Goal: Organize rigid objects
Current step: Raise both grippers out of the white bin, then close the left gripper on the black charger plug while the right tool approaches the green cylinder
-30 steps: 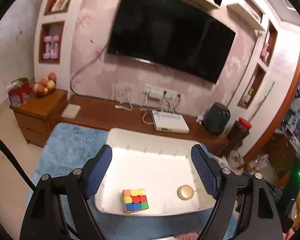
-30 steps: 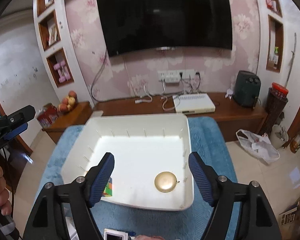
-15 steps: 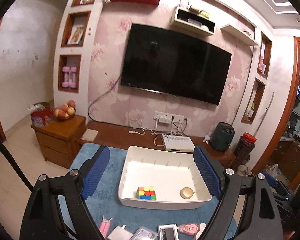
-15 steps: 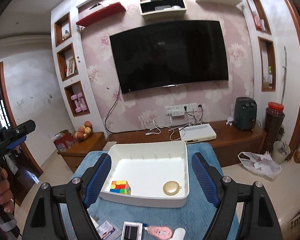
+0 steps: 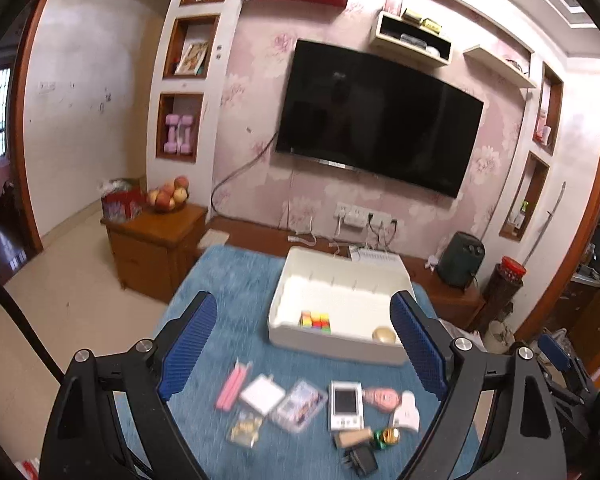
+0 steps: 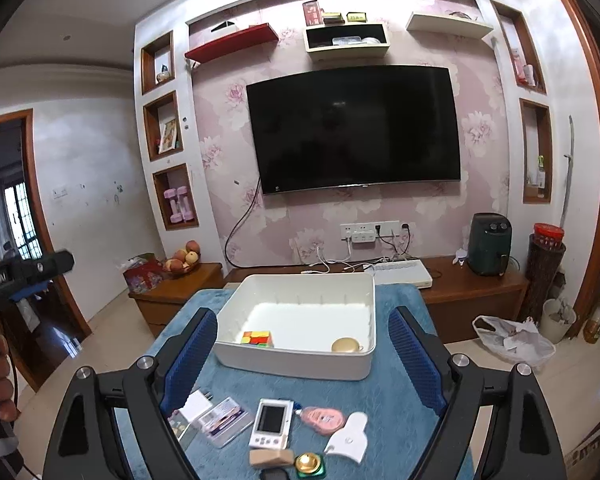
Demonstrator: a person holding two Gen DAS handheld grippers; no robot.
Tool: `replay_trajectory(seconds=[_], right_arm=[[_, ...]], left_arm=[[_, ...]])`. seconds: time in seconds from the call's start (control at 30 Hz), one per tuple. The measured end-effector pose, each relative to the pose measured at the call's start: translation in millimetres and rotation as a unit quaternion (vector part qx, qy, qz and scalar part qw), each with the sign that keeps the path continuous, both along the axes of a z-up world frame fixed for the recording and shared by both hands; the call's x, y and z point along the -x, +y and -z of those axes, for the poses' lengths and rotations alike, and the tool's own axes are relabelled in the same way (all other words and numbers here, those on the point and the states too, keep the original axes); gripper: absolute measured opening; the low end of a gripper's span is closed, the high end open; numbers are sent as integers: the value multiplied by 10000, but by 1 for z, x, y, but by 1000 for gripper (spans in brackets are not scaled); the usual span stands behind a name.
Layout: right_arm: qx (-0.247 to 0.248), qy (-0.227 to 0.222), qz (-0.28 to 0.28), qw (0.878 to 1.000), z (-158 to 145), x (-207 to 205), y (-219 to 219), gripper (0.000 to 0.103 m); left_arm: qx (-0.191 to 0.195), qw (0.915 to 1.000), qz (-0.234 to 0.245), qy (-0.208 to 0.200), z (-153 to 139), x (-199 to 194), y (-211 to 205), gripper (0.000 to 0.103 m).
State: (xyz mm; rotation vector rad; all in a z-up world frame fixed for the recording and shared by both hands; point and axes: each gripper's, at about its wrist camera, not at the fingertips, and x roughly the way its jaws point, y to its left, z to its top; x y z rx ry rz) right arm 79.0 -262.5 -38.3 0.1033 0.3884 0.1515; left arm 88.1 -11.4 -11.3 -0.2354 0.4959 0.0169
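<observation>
A white bin stands on a blue-covered table. In it lie a colour cube and a round gold case. In front of the bin lie small loose items: a white handheld device, a pink oval case, a clear card case, a white square box, pink sticks. My left gripper and right gripper are both open and empty, held high above the table.
A wooden TV bench with a white set-top box and dark air fryer runs behind the table. A side cabinet with fruit stands at left. A gold-green round tin and a tan block lie near the front edge.
Both grippers have pulled back and up from the bin, so the loose items in front of it have come into view. Both stay open.
</observation>
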Motion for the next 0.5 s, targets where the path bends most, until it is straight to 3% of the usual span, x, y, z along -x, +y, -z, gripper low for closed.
replay_trajectory(seconds=[0.5], right_arm=[[236, 398, 1, 9989, 37, 40, 26, 88]], left_arm=[[317, 9947, 196, 959, 39, 22, 15, 90]])
